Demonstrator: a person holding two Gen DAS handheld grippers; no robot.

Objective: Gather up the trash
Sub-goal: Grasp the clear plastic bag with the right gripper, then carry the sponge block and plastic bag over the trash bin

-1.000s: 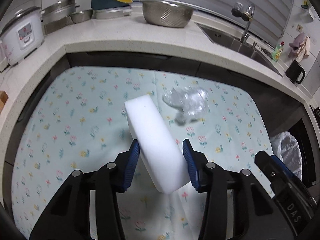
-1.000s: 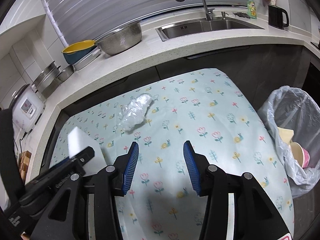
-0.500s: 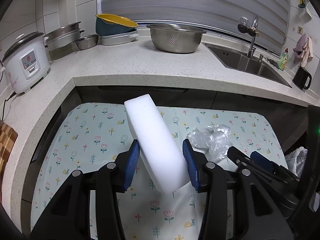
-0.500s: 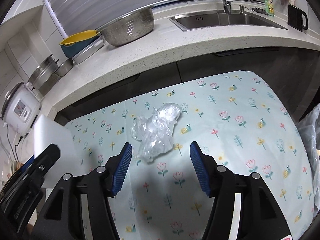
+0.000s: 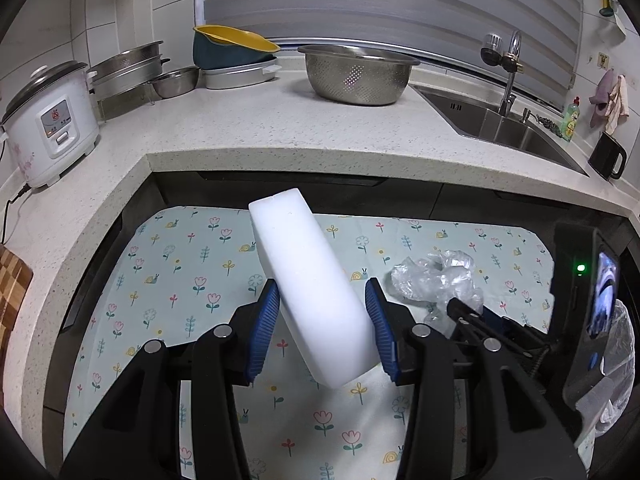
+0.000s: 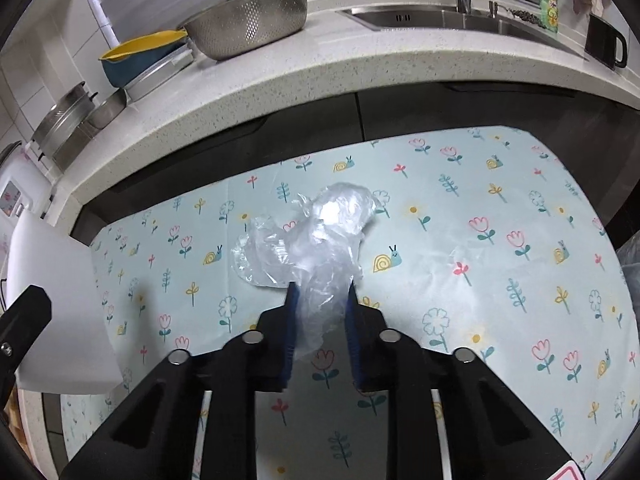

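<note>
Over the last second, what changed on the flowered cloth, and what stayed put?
The right tongs came down over the crumpled clear plastic and their jaws are closing on its near end, which now sits between the blue pads; a second ago they hung open over bare cloth. The plastic itself has not visibly shifted on the flowered cloth. The left tongs keep gripping the white foam block as before.

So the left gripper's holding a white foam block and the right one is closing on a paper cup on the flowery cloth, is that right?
Not quite. The right gripper is closing on crumpled clear plastic, not a paper cup, as the right wrist view shows. The left gripper does hold the white foam block.
</note>
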